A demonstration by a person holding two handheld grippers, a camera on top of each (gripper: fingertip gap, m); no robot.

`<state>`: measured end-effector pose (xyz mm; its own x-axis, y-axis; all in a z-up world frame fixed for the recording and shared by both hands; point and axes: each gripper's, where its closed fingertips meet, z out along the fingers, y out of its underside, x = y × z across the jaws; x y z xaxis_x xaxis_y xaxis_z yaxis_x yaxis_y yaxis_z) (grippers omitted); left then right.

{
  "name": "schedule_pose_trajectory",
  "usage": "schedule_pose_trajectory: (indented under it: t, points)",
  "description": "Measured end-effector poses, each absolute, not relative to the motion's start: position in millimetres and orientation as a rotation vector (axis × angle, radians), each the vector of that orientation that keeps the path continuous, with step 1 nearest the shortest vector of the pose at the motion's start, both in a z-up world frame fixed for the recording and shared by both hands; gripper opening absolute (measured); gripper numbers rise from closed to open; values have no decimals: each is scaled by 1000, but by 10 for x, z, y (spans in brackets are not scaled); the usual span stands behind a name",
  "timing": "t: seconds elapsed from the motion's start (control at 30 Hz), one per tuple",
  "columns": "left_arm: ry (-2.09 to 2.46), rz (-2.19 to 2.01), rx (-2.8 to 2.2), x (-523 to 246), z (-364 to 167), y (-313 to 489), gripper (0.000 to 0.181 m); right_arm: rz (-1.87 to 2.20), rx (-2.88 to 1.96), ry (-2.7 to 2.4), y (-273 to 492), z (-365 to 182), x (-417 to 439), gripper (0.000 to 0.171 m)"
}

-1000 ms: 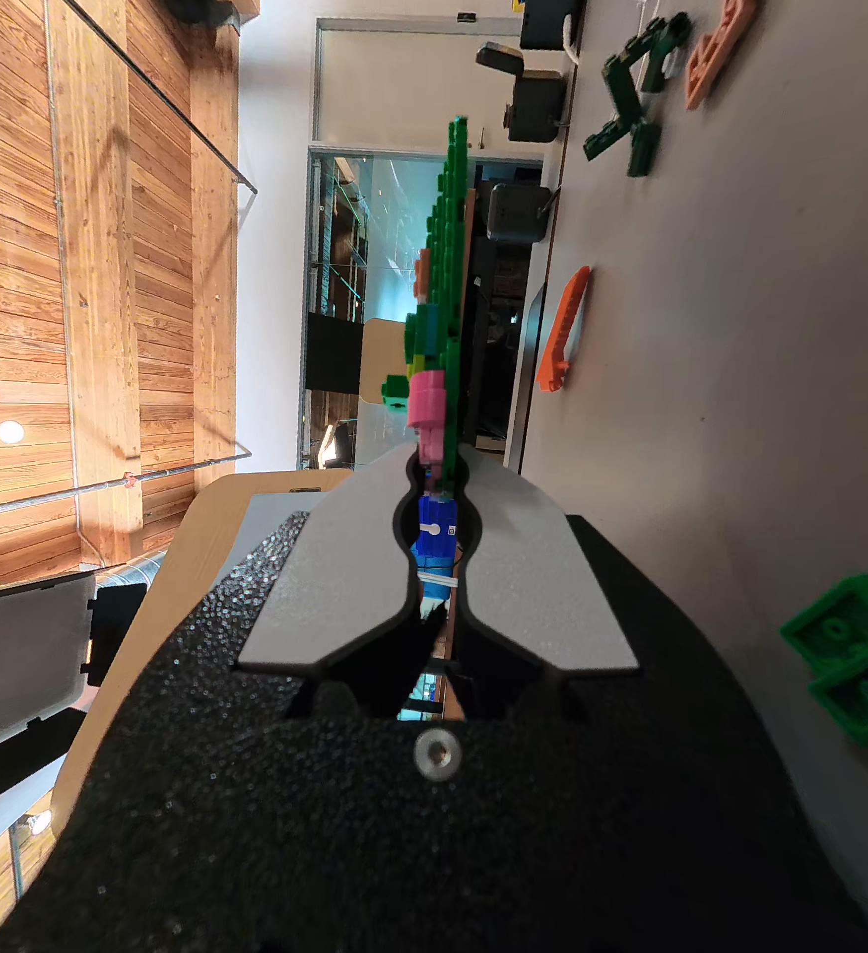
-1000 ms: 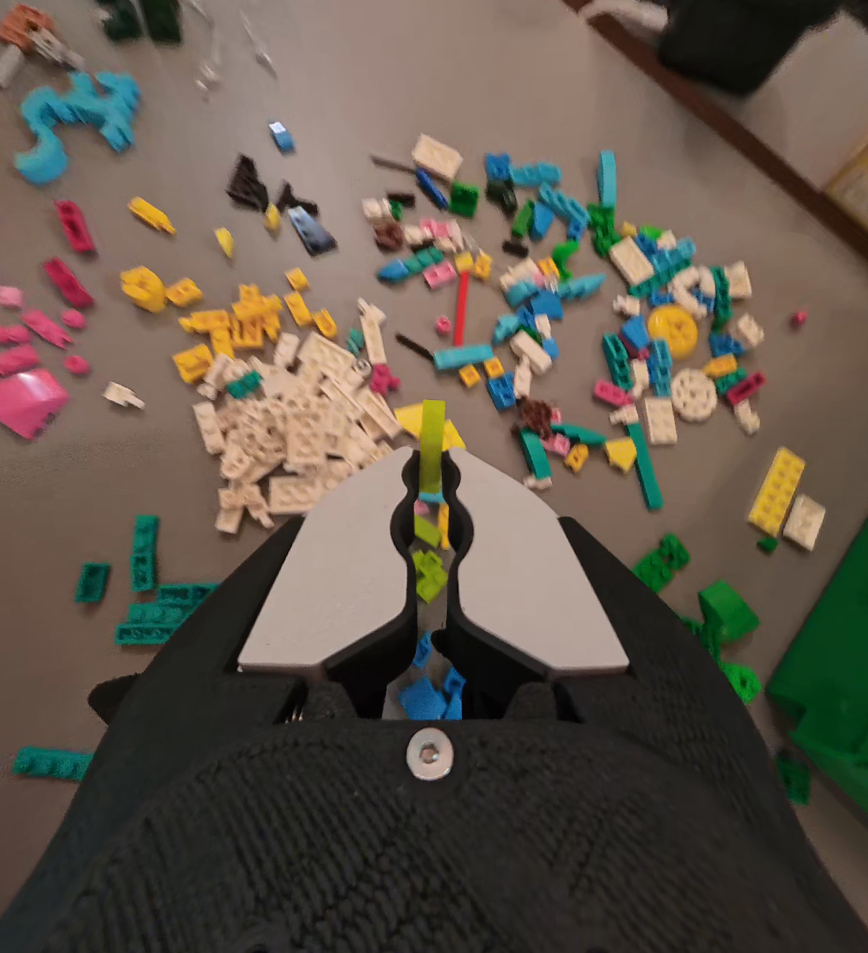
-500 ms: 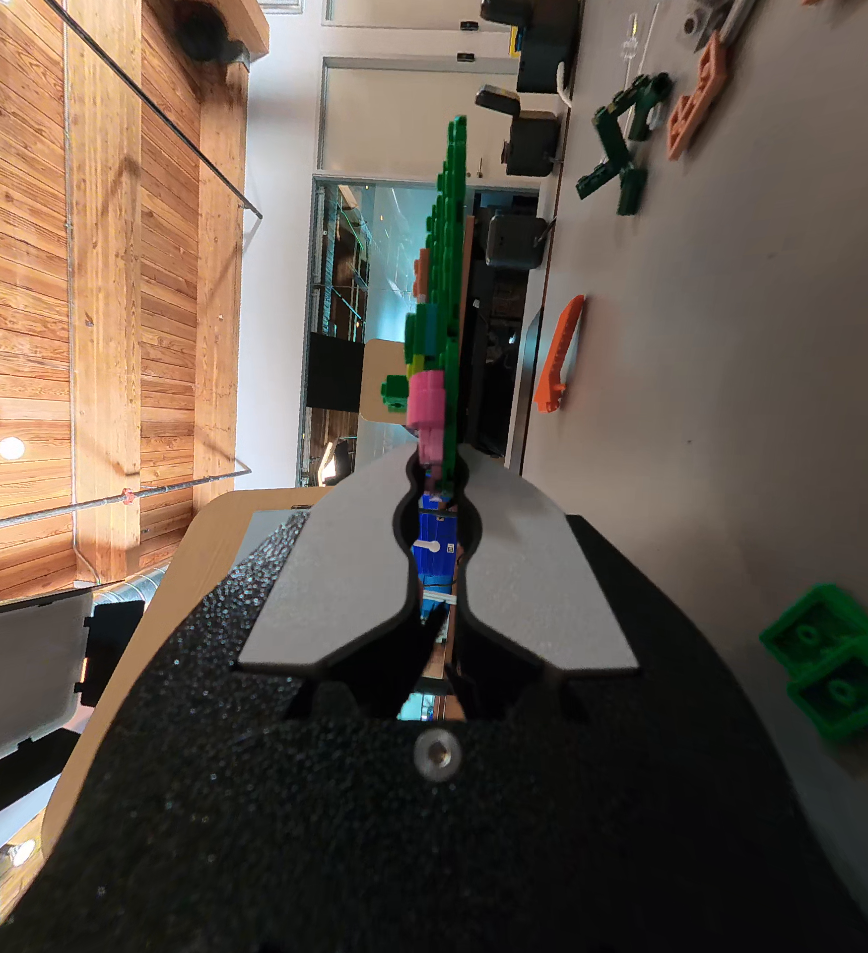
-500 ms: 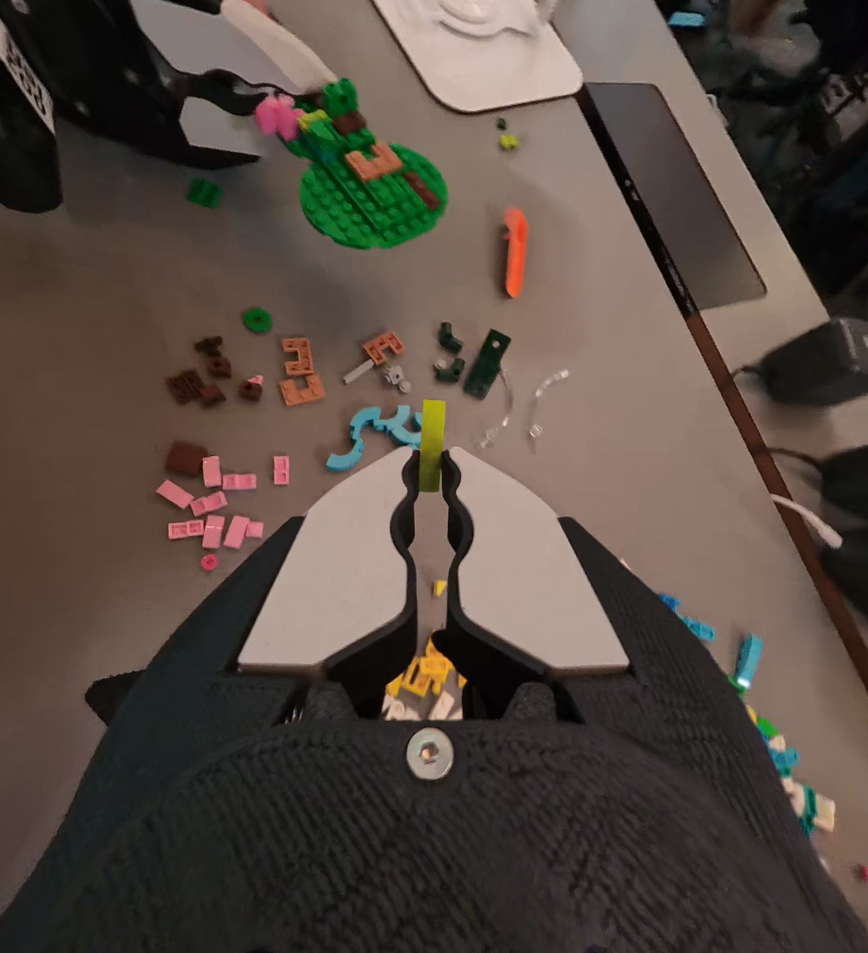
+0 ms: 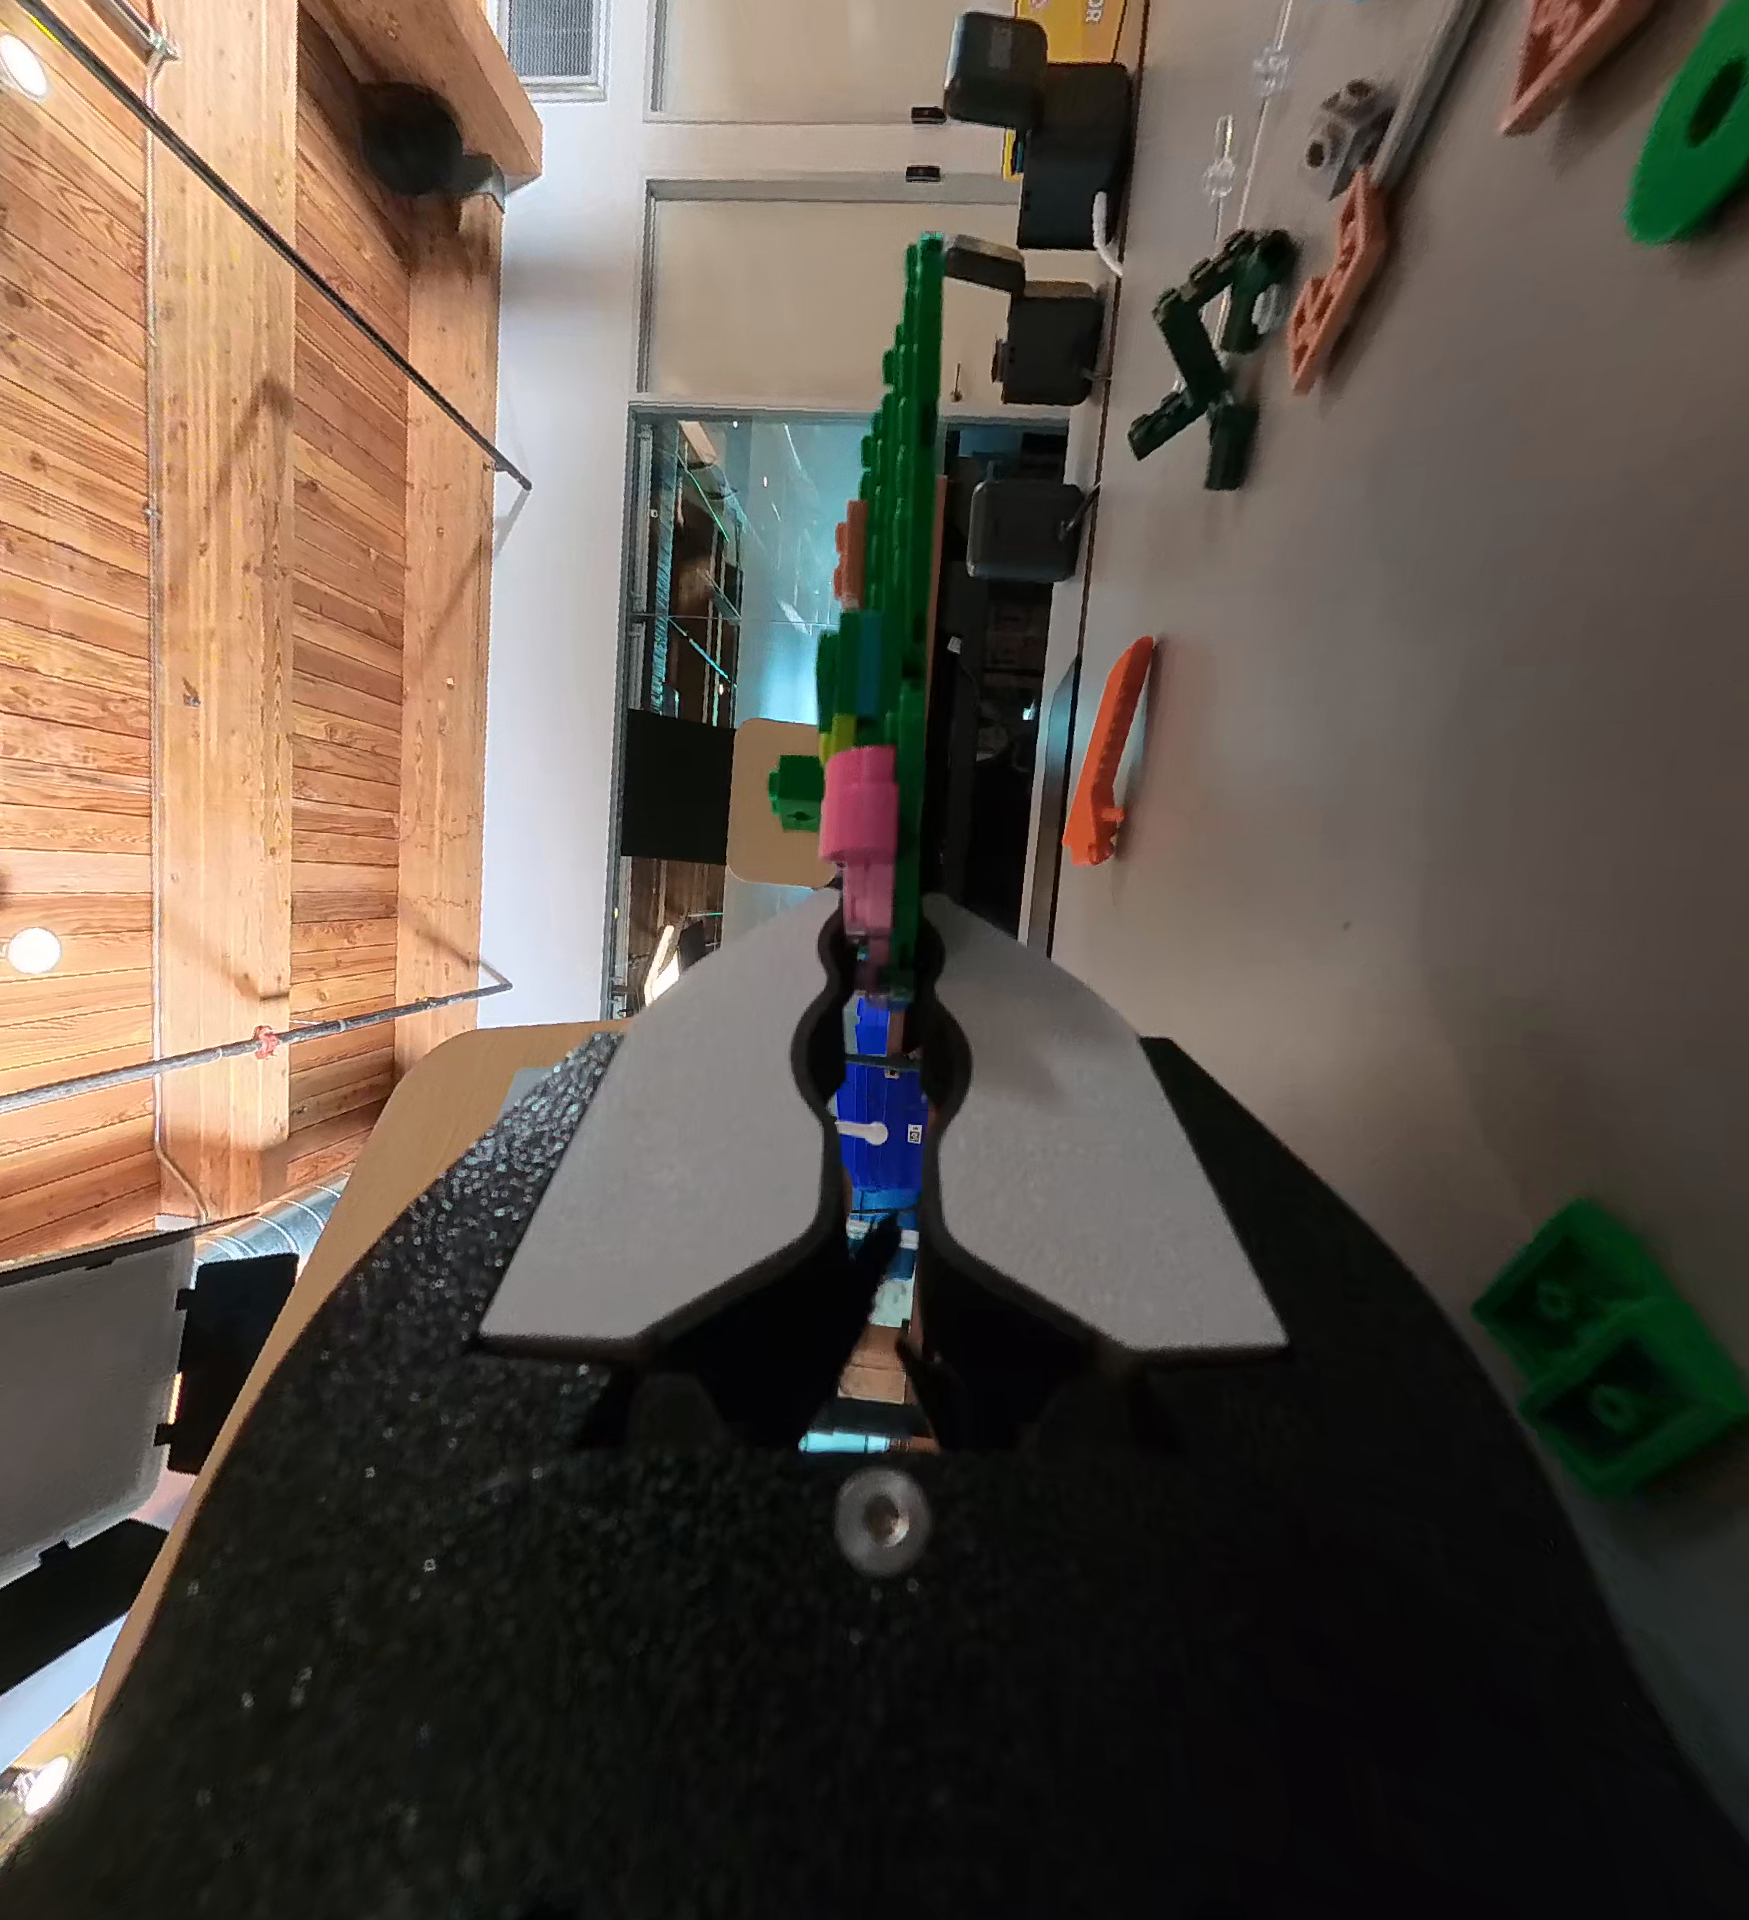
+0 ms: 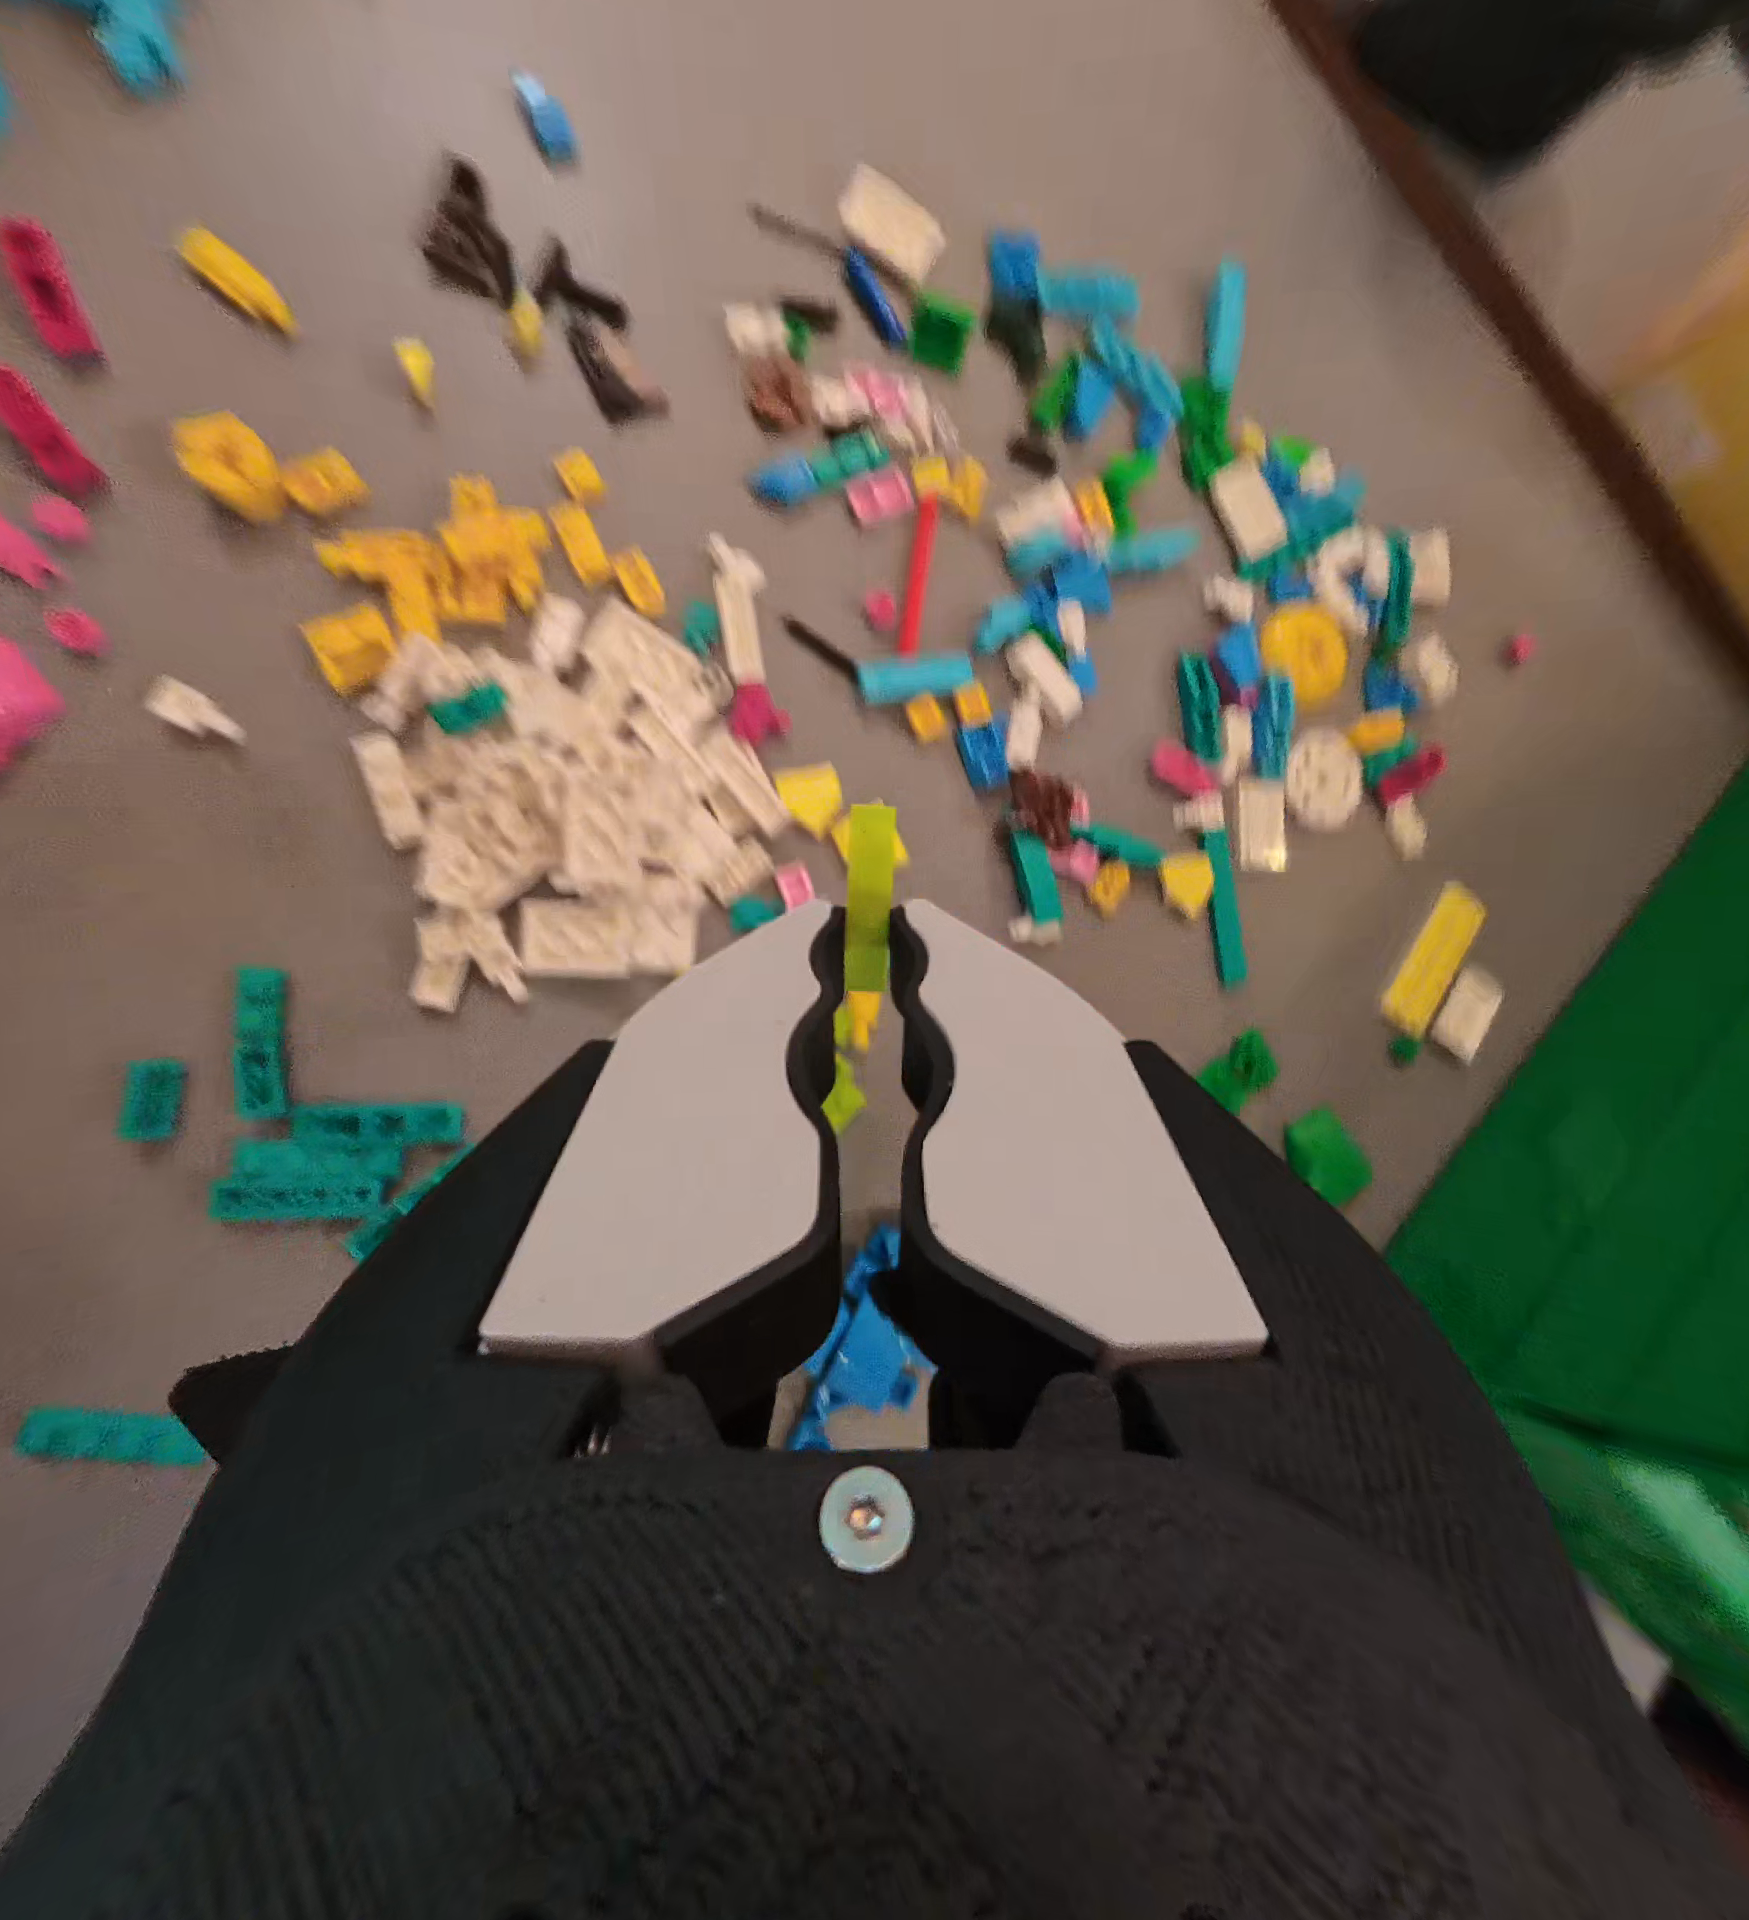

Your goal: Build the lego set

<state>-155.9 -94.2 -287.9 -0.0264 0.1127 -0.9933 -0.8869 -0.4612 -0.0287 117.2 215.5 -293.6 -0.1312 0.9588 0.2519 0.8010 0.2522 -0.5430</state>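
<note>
Left gripper (image 5: pixel 882 925) closed edge-on around green baseplate build (image 5: pixel 909 582), mid-frame, beside grey desk (image 5: pixel 1472 831). Right gripper (image 6: pixel 868 920) clamped on lime-green plate (image 6: pixel 870 873), centre frame, over scattered loose bricks (image 6: pixel 579 810).

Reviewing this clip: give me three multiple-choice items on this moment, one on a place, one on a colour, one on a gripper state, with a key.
1. Where does the orange piece lie?
A. On the grey table, beyond the held green plate
B. Pinched in the left gripper
C. On top of the pink brick

2. What colour is the thin piece in the right gripper?
A. Red
B. Lime green
C. White

3. What is the state of the left gripper?
A. Wide open and empty
B. Shut on the green plate, seen edge-on
C. Out of view

Key: 1 A, it rests alone on the tabletop; 2 B, a lime strip sticks out past the fingertips; 3 B, the jaws close on the plate's edge.
</note>
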Motion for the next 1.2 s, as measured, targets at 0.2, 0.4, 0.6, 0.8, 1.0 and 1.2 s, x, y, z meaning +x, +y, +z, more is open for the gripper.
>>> schedule_pose_trajectory:
  t: [0.2, 0.4, 0.6, 0.8, 1.0, 1.2]
  points:
    - [861, 1608, -1460, -1558, -2891, -935, 8, 392, -1817, -1895, 2525, -3363, 1642, 6]
    - [863, 1616, -1468, -1574, -2902, -937, 8, 395, -1811, -1918, 2512, -3525, 1628, 7]
    - [859, 1618, -1473, -1588, -2904, -944, 8, 411, -1797, -1893, 2485, -3472, 1617, 16]
    - [859, 1616, -1474, -1590, -2907, -945, 8, 300, -1809, -1773, 2562, -3270, 1880, 16]
    - [859, 1614, -1475, -1591, -2908, -945, 8, 220, -1904, -1592, 2682, -3145, 2331, 16]
    - [858, 1615, -1474, -1593, -2908, -947, 8, 247, -1944, -1480, 2708, -3145, 2512, 15]
